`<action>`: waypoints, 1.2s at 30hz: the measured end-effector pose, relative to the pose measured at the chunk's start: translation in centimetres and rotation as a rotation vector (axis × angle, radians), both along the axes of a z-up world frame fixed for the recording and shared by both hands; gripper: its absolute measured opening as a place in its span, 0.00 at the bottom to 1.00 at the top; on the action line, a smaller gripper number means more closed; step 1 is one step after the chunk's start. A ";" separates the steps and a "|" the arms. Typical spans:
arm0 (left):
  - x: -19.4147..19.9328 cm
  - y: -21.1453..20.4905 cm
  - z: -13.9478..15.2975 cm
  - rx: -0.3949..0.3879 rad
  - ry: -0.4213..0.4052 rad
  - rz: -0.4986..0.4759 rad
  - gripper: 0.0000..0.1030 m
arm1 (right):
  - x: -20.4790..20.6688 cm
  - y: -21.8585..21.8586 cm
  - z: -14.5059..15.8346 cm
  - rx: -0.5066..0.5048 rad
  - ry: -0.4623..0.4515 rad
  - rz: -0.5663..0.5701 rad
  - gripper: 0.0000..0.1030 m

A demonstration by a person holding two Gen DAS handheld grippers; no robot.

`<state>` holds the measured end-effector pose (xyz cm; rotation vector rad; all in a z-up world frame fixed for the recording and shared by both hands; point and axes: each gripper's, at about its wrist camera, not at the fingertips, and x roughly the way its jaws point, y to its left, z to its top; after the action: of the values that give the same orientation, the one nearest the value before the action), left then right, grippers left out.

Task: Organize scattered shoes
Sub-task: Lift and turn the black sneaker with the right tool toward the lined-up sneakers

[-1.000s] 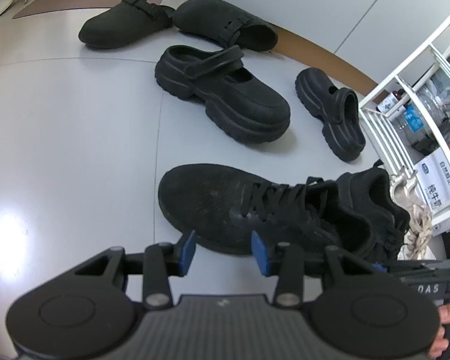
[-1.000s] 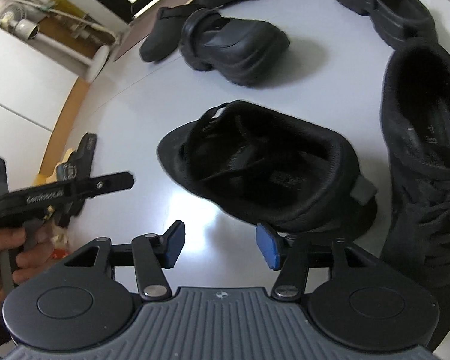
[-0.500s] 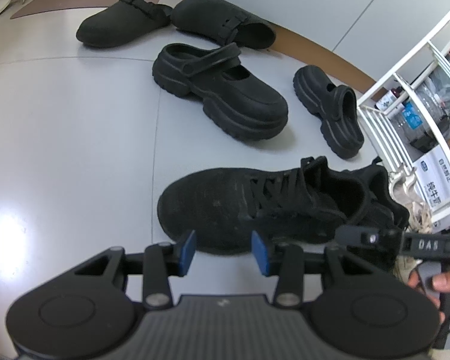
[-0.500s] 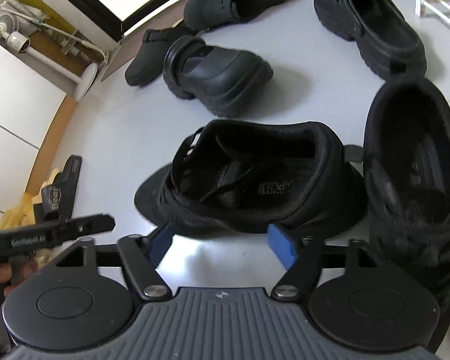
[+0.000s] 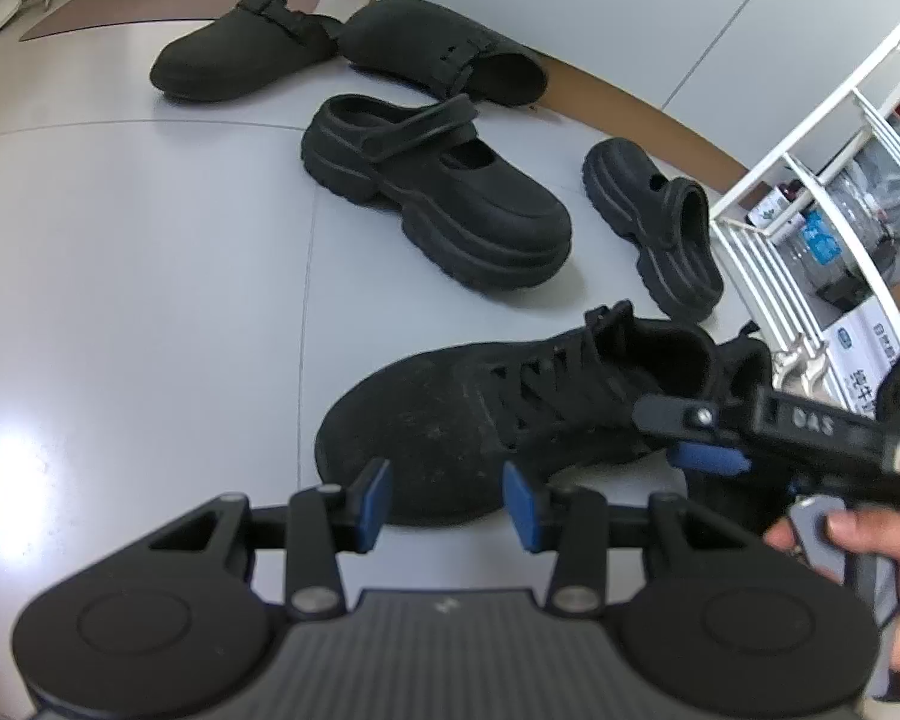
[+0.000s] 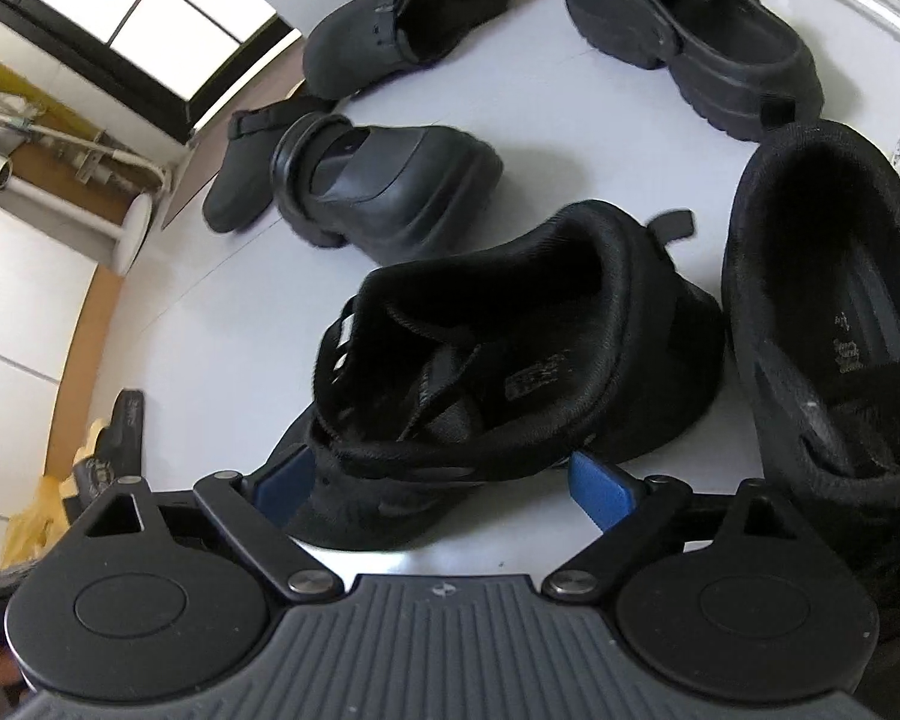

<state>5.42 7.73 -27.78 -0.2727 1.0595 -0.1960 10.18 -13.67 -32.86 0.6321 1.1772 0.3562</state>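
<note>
A black lace-up sneaker [image 5: 450, 420] lies on the pale floor, toe toward my left gripper [image 5: 445, 504]. That gripper is open, with nothing between its blue pads, just short of the toe. My right gripper [image 6: 441, 483] is open wide. Its pads straddle the collar and heel end of the same sneaker [image 6: 510, 360]. In the left wrist view it comes in from the right [image 5: 708, 456], held by a hand [image 5: 858, 540]. The matching second sneaker [image 6: 828, 360] lies right beside it, partly hidden in the left view [image 5: 747, 360].
Two chunky black clogs [image 5: 450, 210] [image 5: 660, 240] and two flat black clogs [image 5: 240, 60] [image 5: 438, 48] lie scattered farther off. A white wire rack [image 5: 810, 192] with bottles and boxes stands at the right. A wall with a brown skirting runs behind the shoes.
My right gripper has moved in on the sneaker's heel and spread its jaws wider, so they now straddle the collar. The sneaker has turned a little. The left gripper's opening is unchanged.
</note>
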 end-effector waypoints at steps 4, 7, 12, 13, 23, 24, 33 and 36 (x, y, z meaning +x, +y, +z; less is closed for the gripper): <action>-0.1 0.2 -0.1 -0.002 0.006 0.010 0.43 | 0.6 0.0 -0.4 -0.005 0.022 -0.064 0.92; 0.0 0.2 -0.1 0.004 0.008 0.011 0.43 | 0.8 0.4 -0.6 -0.017 0.016 -0.078 0.92; 0.2 -0.1 -0.1 0.008 0.007 0.009 0.43 | 1.1 0.4 -1.0 -0.024 -0.006 -0.064 0.90; 0.2 -0.2 -0.1 0.009 0.007 0.010 0.43 | 1.1 0.3 -1.1 -0.023 -0.009 -0.059 0.90; 0.5 -0.2 -0.5 0.021 0.023 0.010 0.43 | 1.1 -0.5 -0.9 -0.045 -0.049 0.009 0.80; 0.5 -0.2 -0.5 0.020 0.023 0.009 0.43 | 1.1 -0.6 -0.9 -0.046 -0.056 0.017 0.80; 0.5 -0.4 -0.4 0.020 0.022 0.006 0.43 | 0.8 -0.6 -0.6 -0.074 -0.088 0.087 0.71; 0.5 -0.4 -0.5 0.020 0.026 0.006 0.43 | 0.7 -0.5 -0.5 -0.094 -0.108 0.129 0.68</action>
<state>5.90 7.36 -28.24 -0.2613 1.0861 -0.1768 10.88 -14.16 -33.32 0.4508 1.1270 0.4358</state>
